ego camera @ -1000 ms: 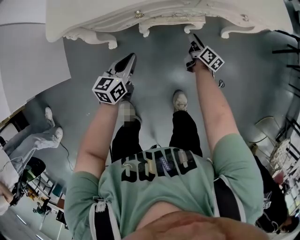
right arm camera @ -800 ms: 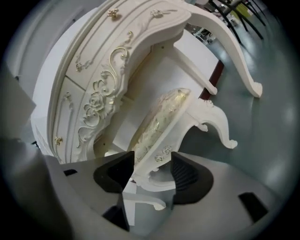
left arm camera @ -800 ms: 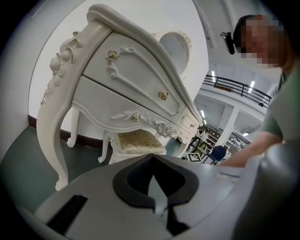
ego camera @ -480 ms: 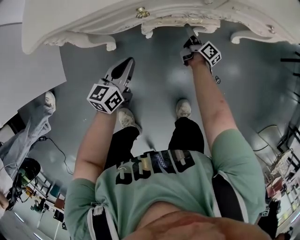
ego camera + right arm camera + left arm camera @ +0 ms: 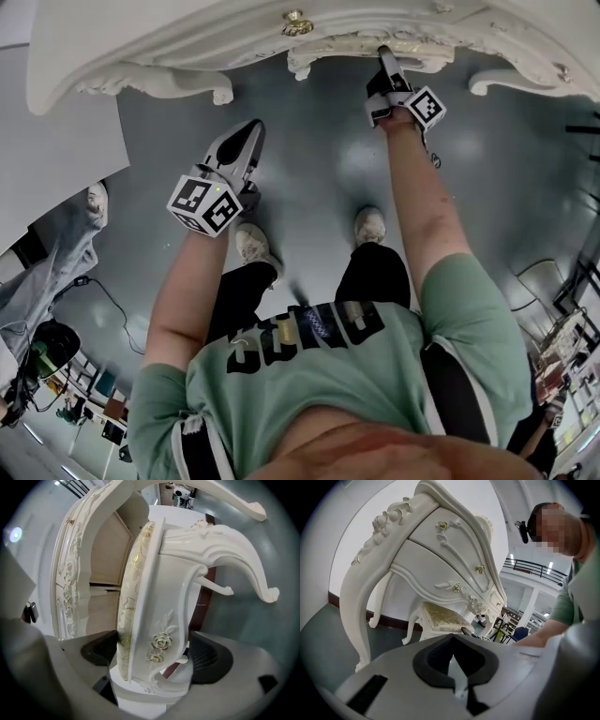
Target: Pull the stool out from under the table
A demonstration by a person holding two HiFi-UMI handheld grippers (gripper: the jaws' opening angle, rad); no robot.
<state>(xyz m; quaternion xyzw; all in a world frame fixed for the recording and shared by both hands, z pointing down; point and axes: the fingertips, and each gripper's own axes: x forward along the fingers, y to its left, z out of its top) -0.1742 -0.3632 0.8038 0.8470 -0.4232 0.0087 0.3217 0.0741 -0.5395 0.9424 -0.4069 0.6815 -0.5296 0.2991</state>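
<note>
Stool (image 5: 154, 620) under table (image 5: 141, 37), seemingly between legs (image 5: 354, 616)

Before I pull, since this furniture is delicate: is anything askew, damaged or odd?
Nothing stands out. The stool stands upright under the table, its carving unbroken where visible. The right gripper has just been opening its jaws; the seat's edge sits between them, ungripped.

The left gripper (image 5: 453, 645) has its jaws closed together with nothing between them, and it faces a carved white table (image 5: 423, 550) with gold drawer knobs (image 5: 456, 588). A stool (image 5: 440, 617) with a gold-patterned cushion stands under the table on the grey floor (image 5: 323, 634), apart from the gripper.
</note>
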